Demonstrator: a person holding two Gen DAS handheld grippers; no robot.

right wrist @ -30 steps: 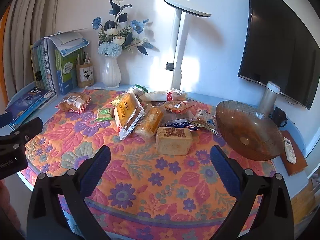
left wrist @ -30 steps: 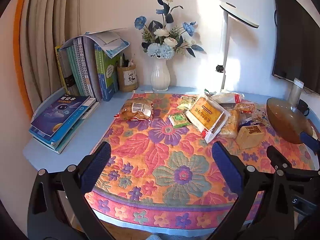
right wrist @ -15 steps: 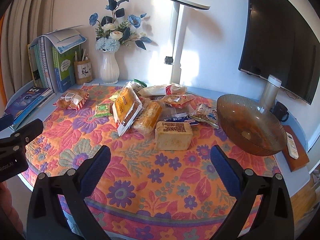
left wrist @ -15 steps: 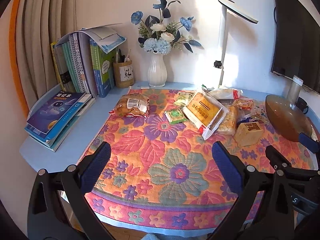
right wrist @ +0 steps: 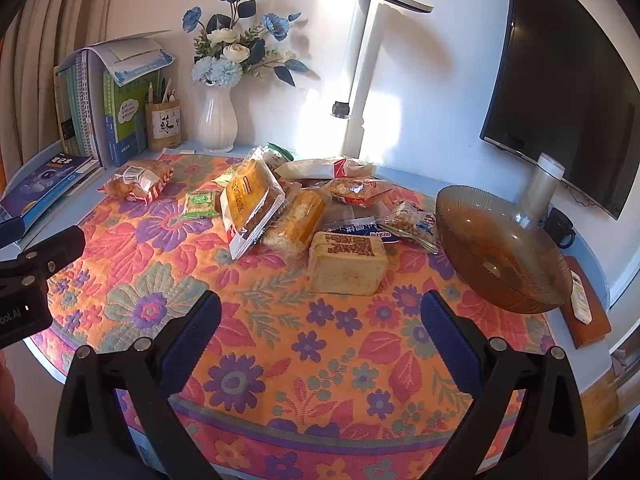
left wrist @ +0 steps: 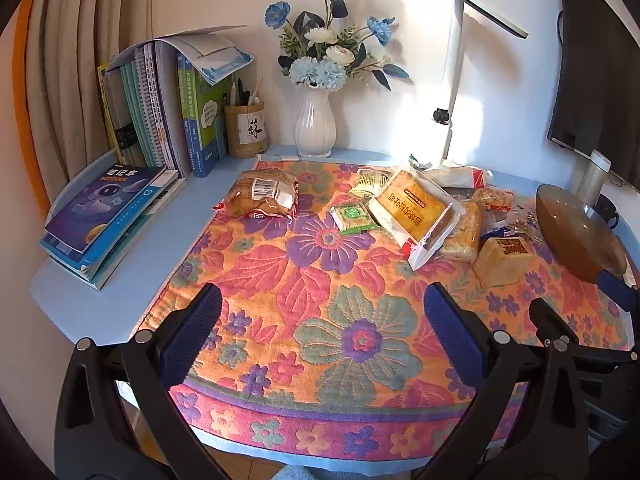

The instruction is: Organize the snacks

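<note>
- Fingers of the left gripper [left wrist: 320,332] and right gripper [right wrist: 320,330] spread wide, empty, over bare floral cloth [right wrist: 280,344] near its front edge.
- Snack packets [right wrist: 256,200] cluster ahead; brown bowl [right wrist: 500,252] ahead-right.
- Only the right view shows a remote [right wrist: 580,300] beyond the bowl.
- Vase [left wrist: 315,124], books [left wrist: 160,108] and lamp [right wrist: 360,80] line the far wall.

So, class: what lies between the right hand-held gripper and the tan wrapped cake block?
Only bare floral cloth separates the right hand-held gripper from the cake block, seen in the right wrist view.
</note>
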